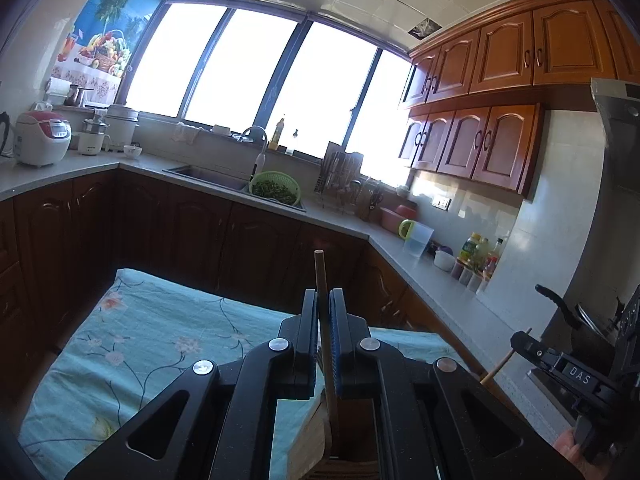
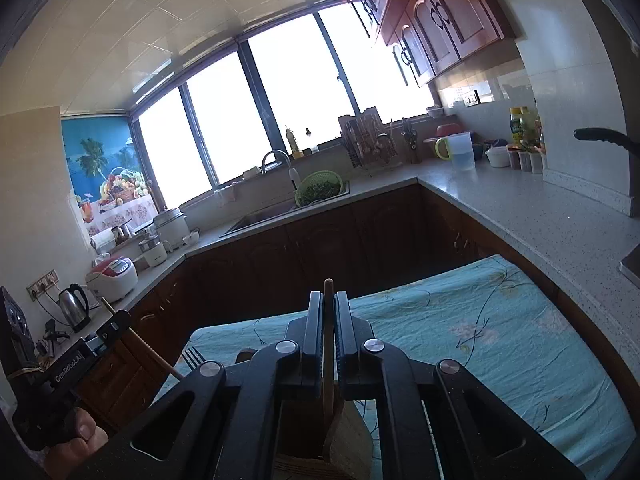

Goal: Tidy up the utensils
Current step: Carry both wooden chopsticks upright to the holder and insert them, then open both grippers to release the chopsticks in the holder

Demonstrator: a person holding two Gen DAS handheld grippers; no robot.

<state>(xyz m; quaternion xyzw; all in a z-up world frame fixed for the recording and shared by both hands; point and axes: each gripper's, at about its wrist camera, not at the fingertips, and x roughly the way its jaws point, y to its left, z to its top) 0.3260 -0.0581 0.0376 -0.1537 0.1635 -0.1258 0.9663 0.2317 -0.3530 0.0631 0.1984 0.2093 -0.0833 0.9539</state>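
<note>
Chopstick (image 1: 322,304) pinched between left jaws; second chopstick (image 2: 329,320) (upright) in right jaws.

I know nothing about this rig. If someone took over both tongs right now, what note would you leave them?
Left tongs: shut on a wooden chopstick.
Right tongs: shut on another wooden chopstick.
Both sticks hang over a wooden holder at the near edge of the floral cloth; their lower ends reach down toward it.
A fork lies on the cloth beside the holder.
Done: both sticks picked up.
Left: probably drop them in the holder, then the fork.
</note>
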